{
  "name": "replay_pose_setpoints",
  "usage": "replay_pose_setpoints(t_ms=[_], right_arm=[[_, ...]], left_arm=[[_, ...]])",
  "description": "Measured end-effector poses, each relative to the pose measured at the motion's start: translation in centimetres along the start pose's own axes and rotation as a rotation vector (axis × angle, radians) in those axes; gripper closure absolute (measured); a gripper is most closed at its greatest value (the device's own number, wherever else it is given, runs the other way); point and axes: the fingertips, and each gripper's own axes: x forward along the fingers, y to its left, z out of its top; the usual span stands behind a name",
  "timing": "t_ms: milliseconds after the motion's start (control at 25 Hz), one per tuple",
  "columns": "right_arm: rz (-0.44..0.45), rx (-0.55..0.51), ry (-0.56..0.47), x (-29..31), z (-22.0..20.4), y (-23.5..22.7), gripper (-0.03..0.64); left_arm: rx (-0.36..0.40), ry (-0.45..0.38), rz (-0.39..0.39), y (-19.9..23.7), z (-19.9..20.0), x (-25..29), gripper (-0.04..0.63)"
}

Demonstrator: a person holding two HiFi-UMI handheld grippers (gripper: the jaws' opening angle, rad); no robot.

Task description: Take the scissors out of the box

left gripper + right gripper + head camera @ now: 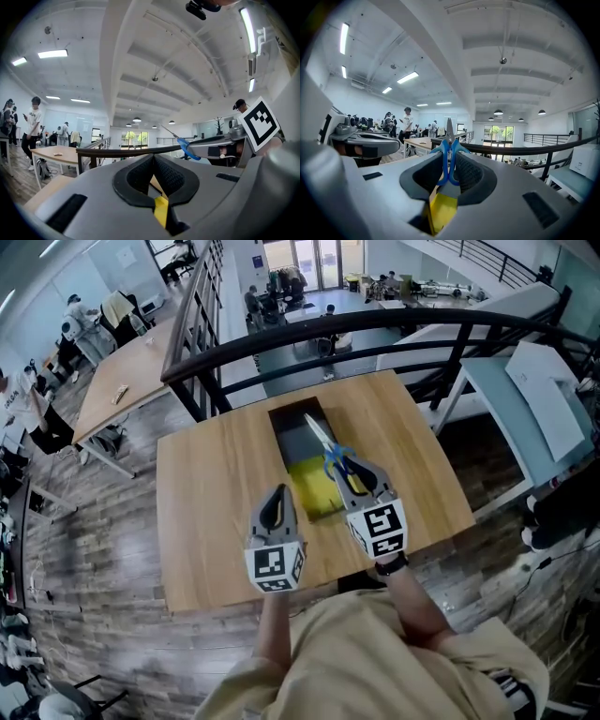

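On the wooden table point(216, 512) lies a long dark box point(292, 427) with a yellow lining point(314, 488) at its near end. My right gripper point(351, 471) hovers over the box, shut on the blue handles of the scissors point(328, 452). Their steel blades point away from me. In the right gripper view the scissors point(446, 161) stand upright between the pads, the gripper point(449, 157) pointing level. The left gripper point(277, 497) hangs just left of the box, shut with nothing in it. In the left gripper view its pads point(140, 176) meet at the tip, and the scissors point(187, 149) show at the right.
A black handrail point(375, 334) runs right behind the table's far edge, with a drop to a lower floor beyond it. To the right stands a white desk point(534, 409). Another wooden table point(122, 381) sits far left, with people around it.
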Motion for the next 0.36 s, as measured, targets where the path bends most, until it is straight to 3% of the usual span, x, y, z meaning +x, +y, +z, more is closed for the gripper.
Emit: replay_pose_setpoints(t_ms=[360], right_arm=[[0.021,0.002,0.043,1.9,-1.1,0.3,0.532]], left_arm=[[-0.001,0.025,0.007,1.8,-0.5,1.1,0.583]])
